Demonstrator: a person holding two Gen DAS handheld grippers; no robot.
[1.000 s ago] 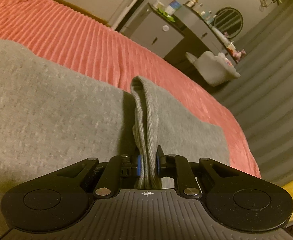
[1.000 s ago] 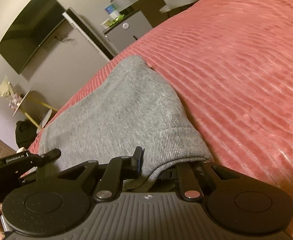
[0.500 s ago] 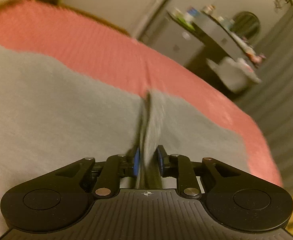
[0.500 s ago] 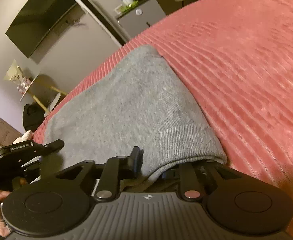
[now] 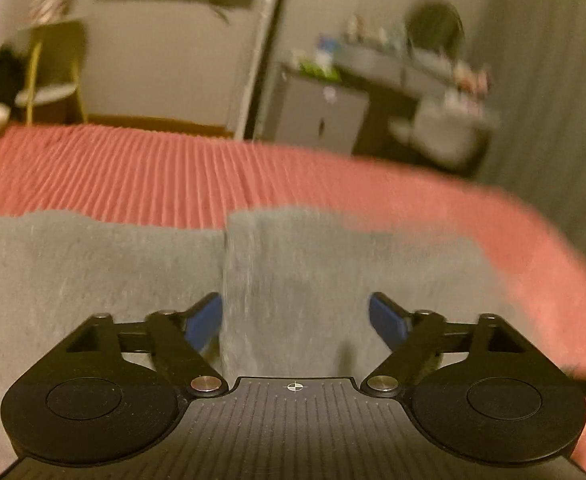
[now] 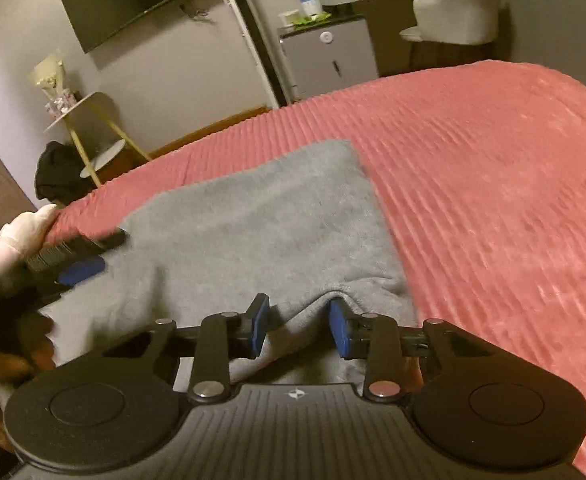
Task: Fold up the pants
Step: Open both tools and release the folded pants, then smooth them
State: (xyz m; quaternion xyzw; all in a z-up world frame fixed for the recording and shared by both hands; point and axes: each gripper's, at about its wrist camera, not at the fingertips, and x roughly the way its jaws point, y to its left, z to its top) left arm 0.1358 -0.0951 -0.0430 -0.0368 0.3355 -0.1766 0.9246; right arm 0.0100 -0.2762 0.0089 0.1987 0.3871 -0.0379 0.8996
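right tool (image 6: pixel 299 330) spread, straddling pants (image 6: pixel 253 220) ridge

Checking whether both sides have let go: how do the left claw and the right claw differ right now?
The left claw stands wide open over flat cloth of the grey pants; the right claw is open less wide, and a raised ridge of the pants runs between its pads. The left wrist view is blurred, while the right wrist view is sharp. Both have blue pads and grip nothing.

pants (image 6: pixel 253 240) on bed (image 6: pixel 493 200) | left gripper (image 6: pixel 81 258) at their left edge | cabinet (image 6: pixel 329 60) behind bed
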